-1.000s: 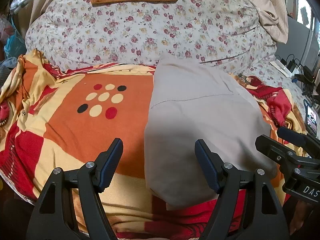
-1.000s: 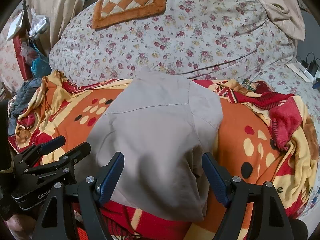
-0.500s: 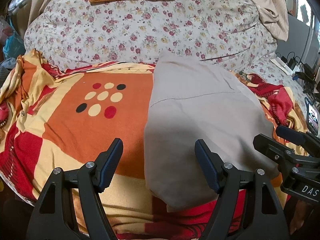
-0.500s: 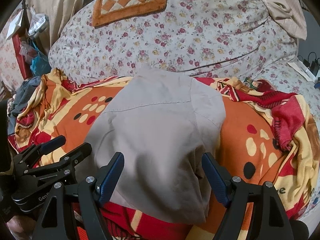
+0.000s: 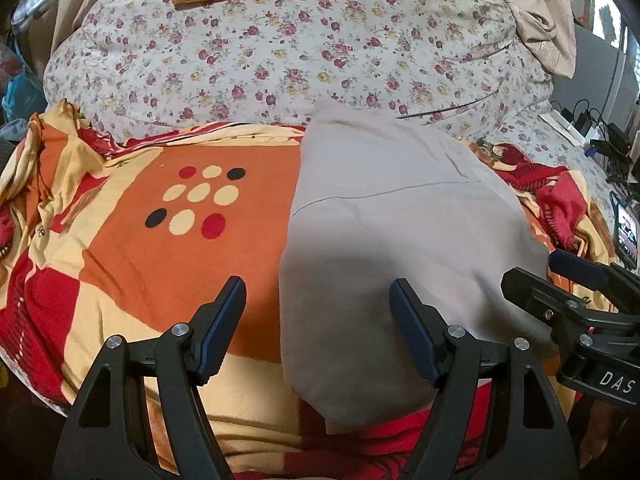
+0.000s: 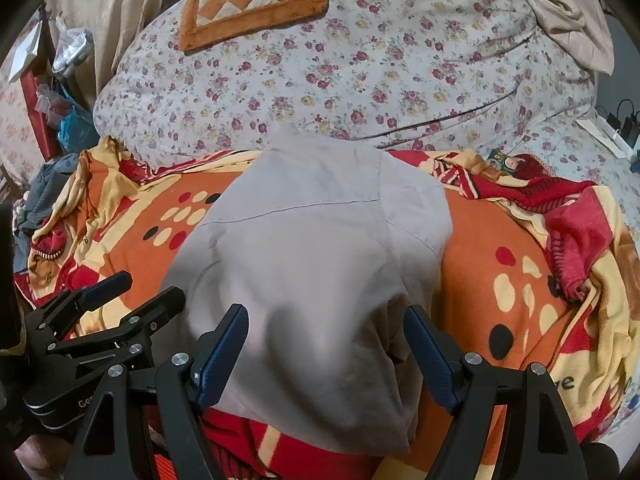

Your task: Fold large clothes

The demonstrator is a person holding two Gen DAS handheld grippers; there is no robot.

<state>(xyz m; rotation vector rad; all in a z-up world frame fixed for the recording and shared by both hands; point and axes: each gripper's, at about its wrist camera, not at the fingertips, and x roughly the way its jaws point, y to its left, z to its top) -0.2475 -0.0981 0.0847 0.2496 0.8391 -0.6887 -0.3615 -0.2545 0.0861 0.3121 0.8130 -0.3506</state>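
— Beige shirt (image 5: 392, 240) is lying folded into a narrow stack on the orange, red and cream blanket (image 5: 132, 264), isn't it?

— Yes, its far end is reaching toward the floral duvet (image 5: 280, 52), and its near edge is sitting close to the near edge of the blanket. A seam is running across it in both views (image 6: 316, 264).

— What is the left gripper (image 5: 318, 332) doing?

— It is hovering over the shirt's left edge, fingers spread wide and holding nothing; the left finger is over bare blanket, the right finger over cloth.

— And the right gripper (image 6: 326, 356)?

— It is hanging above the shirt's near right part, fingers also spread wide, empty. Each gripper is showing at the side of the other's view.

— Anything farther back?

— An orange checked mat (image 6: 256, 0) is resting on the duvet
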